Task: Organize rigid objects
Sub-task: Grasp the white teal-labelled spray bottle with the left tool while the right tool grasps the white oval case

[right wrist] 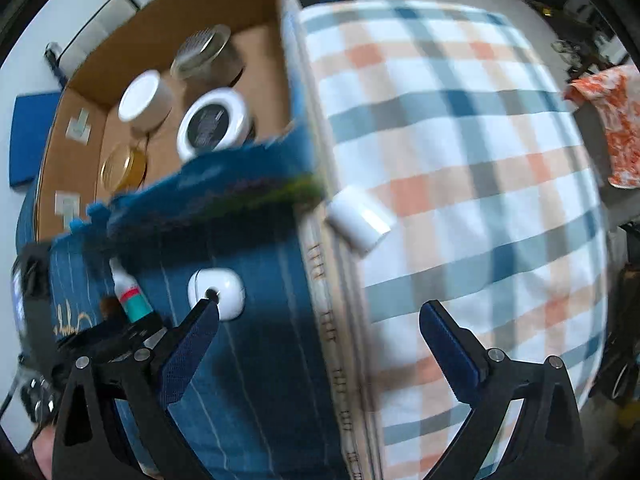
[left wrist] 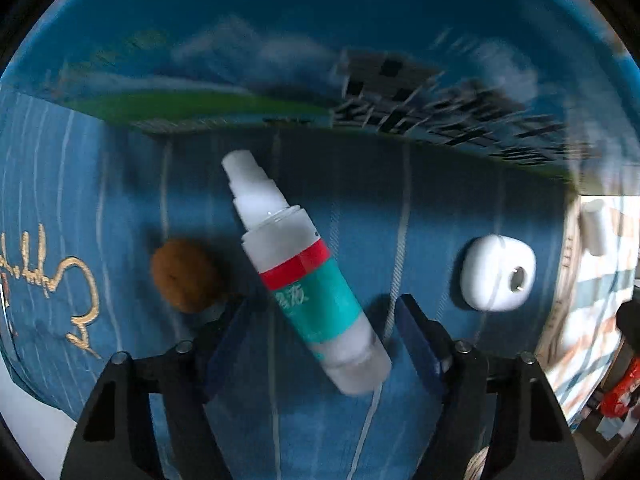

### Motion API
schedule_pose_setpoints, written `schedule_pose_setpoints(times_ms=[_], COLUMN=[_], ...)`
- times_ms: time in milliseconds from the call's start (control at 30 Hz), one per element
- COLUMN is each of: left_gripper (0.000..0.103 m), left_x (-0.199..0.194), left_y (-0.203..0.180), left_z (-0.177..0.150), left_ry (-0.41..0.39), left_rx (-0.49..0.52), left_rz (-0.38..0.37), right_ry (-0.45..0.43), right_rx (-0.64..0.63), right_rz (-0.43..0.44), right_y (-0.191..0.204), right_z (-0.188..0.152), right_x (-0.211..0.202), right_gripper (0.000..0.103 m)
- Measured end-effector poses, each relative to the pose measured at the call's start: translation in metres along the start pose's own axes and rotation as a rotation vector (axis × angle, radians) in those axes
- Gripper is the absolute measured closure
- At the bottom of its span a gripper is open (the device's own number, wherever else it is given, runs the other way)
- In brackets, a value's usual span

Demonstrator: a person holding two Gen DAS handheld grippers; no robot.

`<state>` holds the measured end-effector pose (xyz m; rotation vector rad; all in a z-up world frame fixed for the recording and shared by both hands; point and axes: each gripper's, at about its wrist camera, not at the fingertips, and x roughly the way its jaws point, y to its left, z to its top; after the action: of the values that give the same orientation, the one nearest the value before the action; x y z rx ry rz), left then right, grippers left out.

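A white spray bottle (left wrist: 304, 276) with a teal and red label lies on the blue cloth, between the fingers of my open left gripper (left wrist: 320, 312). A brown round object (left wrist: 184, 274) lies to its left and a white rounded case (left wrist: 496, 274) to its right. In the right wrist view the bottle (right wrist: 130, 296) and the case (right wrist: 218, 292) lie left of my open, empty right gripper (right wrist: 320, 316). A white cylinder (right wrist: 360, 220) lies on the plaid cloth beside the cardboard box (right wrist: 256, 4), which holds several jars.
The blue printed box wall (left wrist: 320, 72) rises just behind the bottle. The plaid cloth (right wrist: 460, 160) spreads to the right. An orange patterned cloth (right wrist: 616, 120) lies at the far right. A blue pad (right wrist: 32, 136) lies on the white floor at the left.
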<state>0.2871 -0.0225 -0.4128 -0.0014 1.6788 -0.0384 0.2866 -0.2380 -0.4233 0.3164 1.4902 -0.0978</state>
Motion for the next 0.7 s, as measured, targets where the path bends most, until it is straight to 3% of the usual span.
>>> schedule_pose_setpoints(times_ms=[67, 133, 233, 467, 533, 700], left_gripper=[0.049, 0.063, 0.071, 0.073, 0.073, 0.073], left_x=[0.003, 0.0, 0.0, 0.003, 0.004, 0.004], left_y=[-0.001, -0.003, 0.003, 0.015, 0.015, 0.022], left_z=[-0.001, -0.004, -0.016, -0.038, -0.042, -0.07], left_ry=[-0.013, -0.031, -0.03, -0.03, -0.032, -0.028], left_rx=[0.005, 0.019, 0.019, 0.005, 0.007, 0.042], left_rz=[0.008, 0.017, 0.009, -0.003, -0.003, 0.002], right_ry=[0.023, 0.043, 0.075, 0.094, 0.076, 0.102], right_rx=[-0.004, -0.003, 0.001, 0.006, -0.009, -0.069], right_rz=[0.022, 0.041, 0.057, 0.022, -0.017, -0.057], right_y=[0.012, 0.027, 0.048, 0.082, 0.09, 0.095], right_z=[-0.002, -0.003, -0.005, -0.007, -0.009, -0.022], right_x=[0.013, 0.029, 0.051, 0.088, 0.089, 0.09], right_gripper=[0.002, 0.008, 0.016, 0.028, 0.045, 0.045])
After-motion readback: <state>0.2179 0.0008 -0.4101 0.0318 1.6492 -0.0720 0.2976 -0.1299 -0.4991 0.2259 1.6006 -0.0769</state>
